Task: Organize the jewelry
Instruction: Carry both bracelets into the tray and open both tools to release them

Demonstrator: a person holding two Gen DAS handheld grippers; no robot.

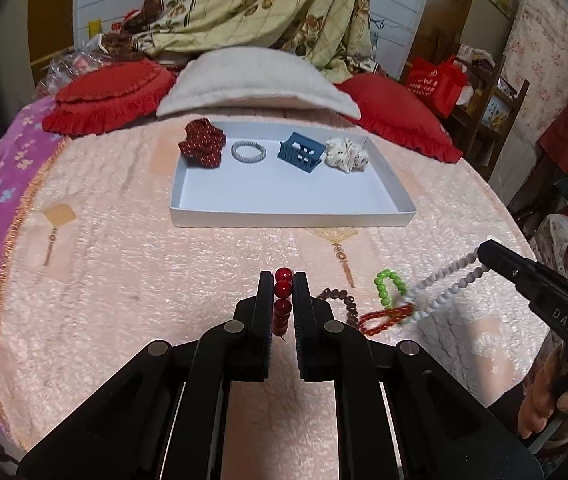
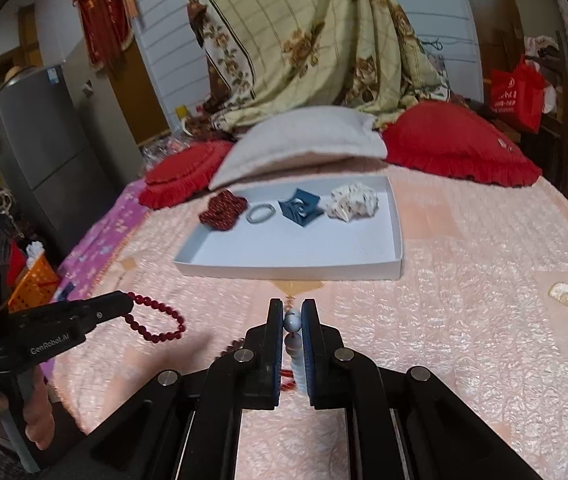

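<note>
Where pillows (image 1: 256,80) end, a white tray (image 1: 284,216) sits on the pink bedspread (image 1: 124,280).

— Where is the red bead bracelet (image 1: 283,300)?
— Off the blanket, hanging as a loop of glossy round dark-red beads.
— And the white bead bracelet (image 1: 442,286)?
— Also raised, stretched into a long narrow loop of pale grey-white beads.
— What lies on the blanket?
— A green bead bracelet (image 1: 389,287), a brown bead bracelet (image 1: 342,303) and a thin orange-red bead bracelet (image 1: 384,317), bunched close together.
— And in the white tray (image 1: 292,216)?
— Along its far side: a dark red scrunchie (image 1: 202,148), a grey bangle (image 1: 247,152), a blue hair claw (image 1: 302,153), a cream scrunchie (image 1: 347,154).
</note>
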